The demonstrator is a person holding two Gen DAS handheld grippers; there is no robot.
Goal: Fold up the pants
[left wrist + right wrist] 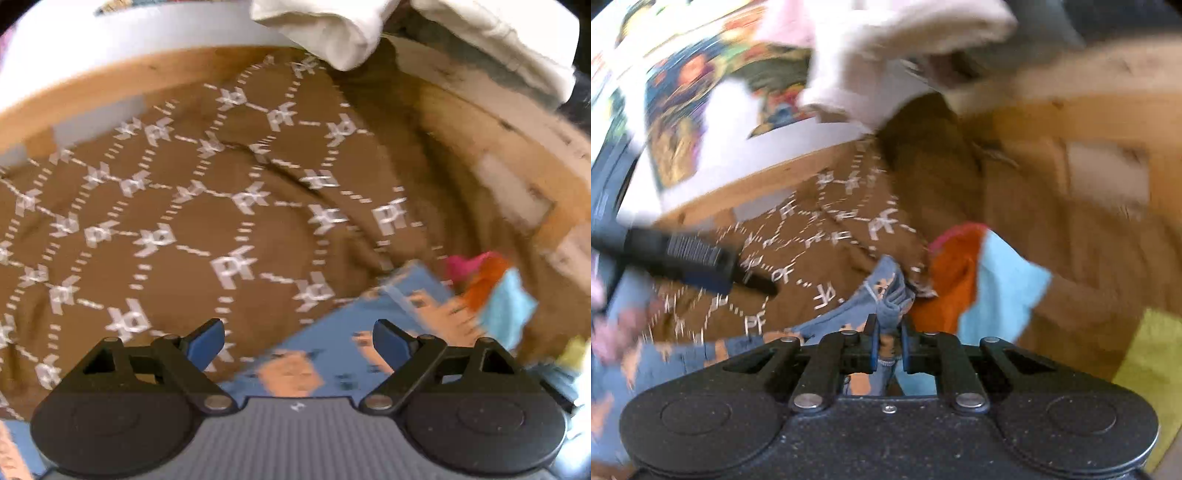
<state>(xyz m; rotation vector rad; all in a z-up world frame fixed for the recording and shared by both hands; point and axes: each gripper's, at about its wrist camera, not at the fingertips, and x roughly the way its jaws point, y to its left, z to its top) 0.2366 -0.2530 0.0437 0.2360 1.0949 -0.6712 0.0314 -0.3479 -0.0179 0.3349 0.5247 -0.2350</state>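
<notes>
1. Left wrist view, far left: we note a brown cloth [192, 206] printed with white letter marks and dashed hexagons, spread over most of a wooden surface [491, 122]. A white band [122, 40] curves along its upper edge.
2. Centre bottom: the left gripper [298, 341] stands with its blue-padded fingers wide apart and nothing between them. It hangs above the blue pants [332, 339], patterned with peach patches, which lie on the brown cloth.
3. Upper right: folded white fabric [332, 33] sits at the far edge. Lower right: an orange, pink and light blue cloth [495, 291] lies just beside the pants. This area is blurred.
4. Right wrist view, left: the left gripper [753, 282] shows as a dark blurred shape over the brown cloth [812, 236].
5. Centre: the right gripper [888, 341] is clamped on a bunched edge of the pants [886, 291], fabric pinched between the pads.
6. Right: the colourful cloth [997, 280] touches the pants; a yellow-green patch [1145, 354] lies at the edge.
</notes>
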